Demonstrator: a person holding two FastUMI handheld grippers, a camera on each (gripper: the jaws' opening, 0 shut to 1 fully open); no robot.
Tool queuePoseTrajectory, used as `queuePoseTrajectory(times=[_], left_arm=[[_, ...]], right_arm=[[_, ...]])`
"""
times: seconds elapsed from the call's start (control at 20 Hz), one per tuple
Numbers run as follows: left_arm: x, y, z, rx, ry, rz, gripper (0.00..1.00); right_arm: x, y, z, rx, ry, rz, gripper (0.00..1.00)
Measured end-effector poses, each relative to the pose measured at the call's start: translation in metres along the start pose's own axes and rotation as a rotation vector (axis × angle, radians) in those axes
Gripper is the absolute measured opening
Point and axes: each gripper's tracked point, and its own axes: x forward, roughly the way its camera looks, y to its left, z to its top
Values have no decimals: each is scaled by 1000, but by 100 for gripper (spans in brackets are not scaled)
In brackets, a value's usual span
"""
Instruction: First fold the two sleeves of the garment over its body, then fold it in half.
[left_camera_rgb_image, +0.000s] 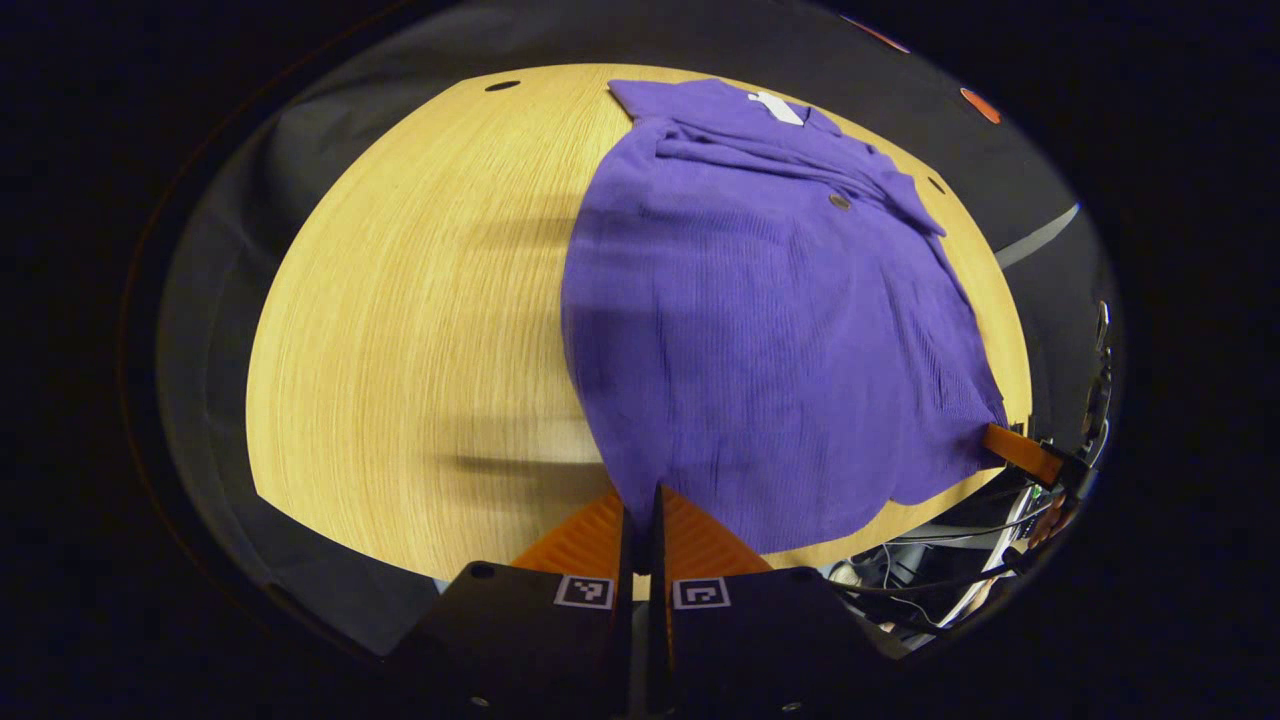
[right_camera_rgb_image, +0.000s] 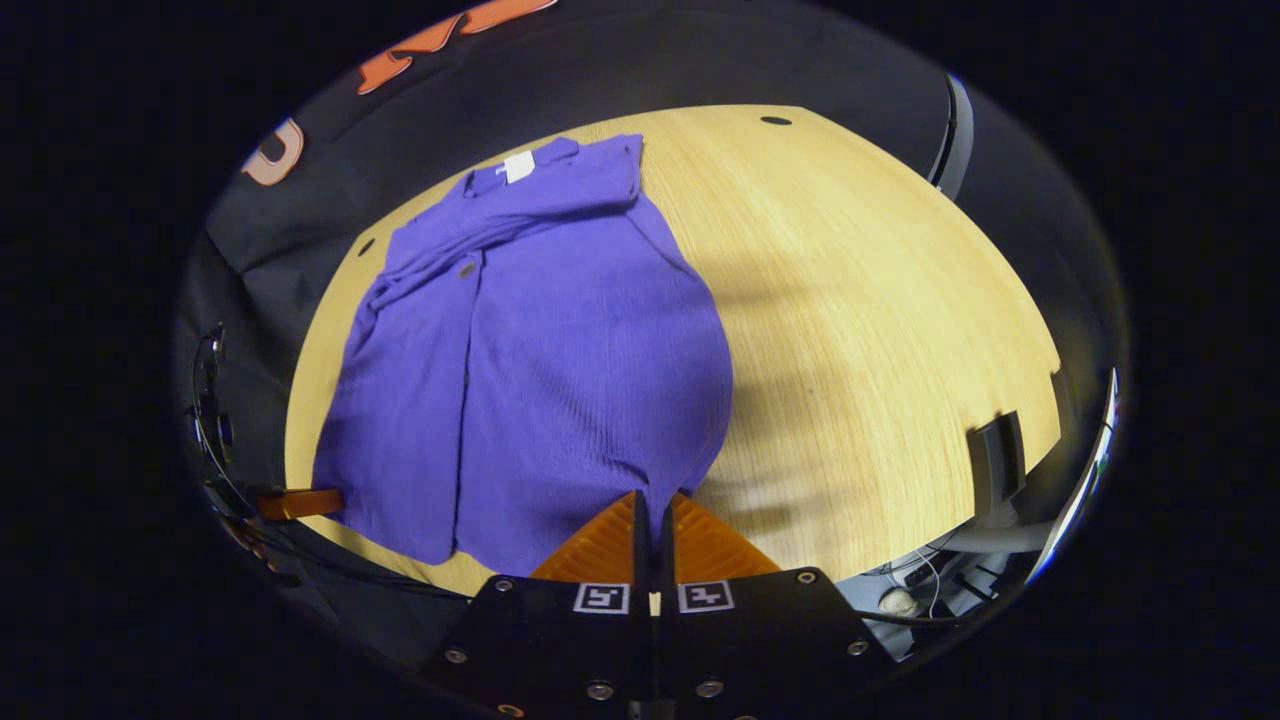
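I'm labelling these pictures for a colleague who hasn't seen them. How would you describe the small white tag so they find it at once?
Start from the pale wooden table and the purple ribbed-knit garment spread on it. Follow the garment to its far end, away from the orange-fingered right gripper and left gripper pinching its near hem. There sits the small white tag, the only white patch on the purple cloth.

We see our left gripper (left_camera_rgb_image: 640, 500) as two ribbed orange fingers (left_camera_rgb_image: 580, 535) on a black body carrying a pair of square black-and-white markers (left_camera_rgb_image: 585, 592). Our right gripper (right_camera_rgb_image: 652, 510) looks alike, with silver screws (right_camera_rgb_image: 600, 689) along its black housing, and black cables (left_camera_rgb_image: 930, 585) trail beside it.
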Motion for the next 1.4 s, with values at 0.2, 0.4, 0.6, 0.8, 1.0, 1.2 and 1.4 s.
queuePoseTrajectory(times=[0.2,0.4,0.6,0.8,1.0,1.2,1.4], left_arm=[[-28,-13,34,20,-64,-31,7],[-62,-25,78,49,-144,-50,7],[-82,-30,125,89,-204,-40,7],[-101,-36,181,121,-263,-25,7],[-116,-44,235,141,-313,-9,7],[-122,-48,295,163,-352,34,7],[-114,-55,348,173,-350,69,7]], right_arm=[[-26,19,37,-16,-64,55,3],[-39,40,80,-62,-108,92,3],[-44,54,127,-121,-148,107,3],[-47,70,177,-196,-191,117,3],[-45,81,227,-241,-220,130,3],[-37,87,279,-271,-244,143,3],[-12,88,326,-283,-227,149,3]])
